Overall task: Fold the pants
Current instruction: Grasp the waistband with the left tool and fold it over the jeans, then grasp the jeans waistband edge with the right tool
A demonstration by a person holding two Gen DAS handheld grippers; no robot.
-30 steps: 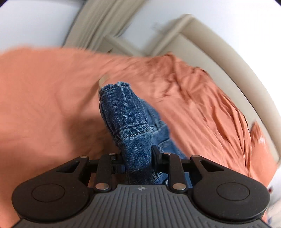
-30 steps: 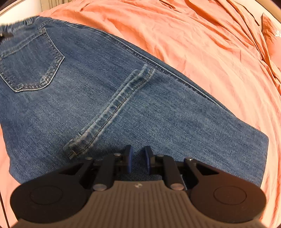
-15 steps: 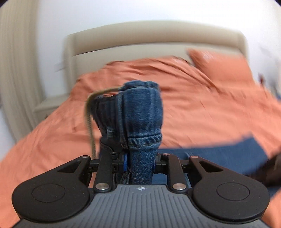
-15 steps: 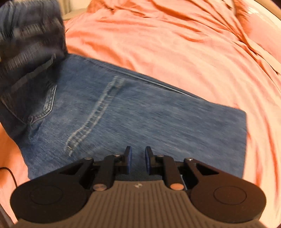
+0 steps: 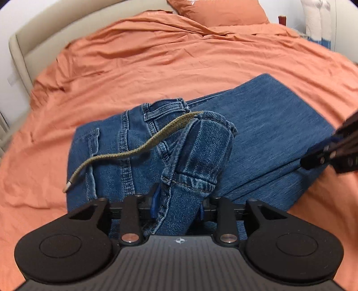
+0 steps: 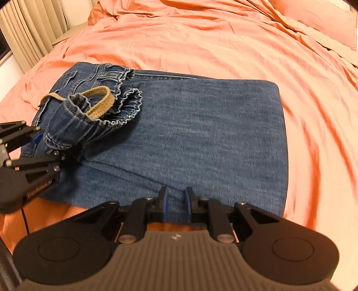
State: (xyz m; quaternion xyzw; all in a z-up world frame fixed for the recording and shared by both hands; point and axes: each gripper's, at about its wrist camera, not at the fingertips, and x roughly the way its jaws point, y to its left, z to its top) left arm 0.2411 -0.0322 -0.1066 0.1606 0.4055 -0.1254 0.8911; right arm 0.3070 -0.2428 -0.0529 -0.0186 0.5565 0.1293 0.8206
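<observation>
Little can be read. In the right wrist view, small white lettering runs along the black body of the left gripper (image 6: 33,154), at its lower edge; it is too small and tilted to make out for certain. A small round emblem, a circle split into quarters, sits on the ribbed grey housing in both wrist views, without letters. The pillow (image 5: 219,11) bears a faint white mark near its top edge, too blurred to read. The pants (image 6: 201,138) show no legible label.
</observation>
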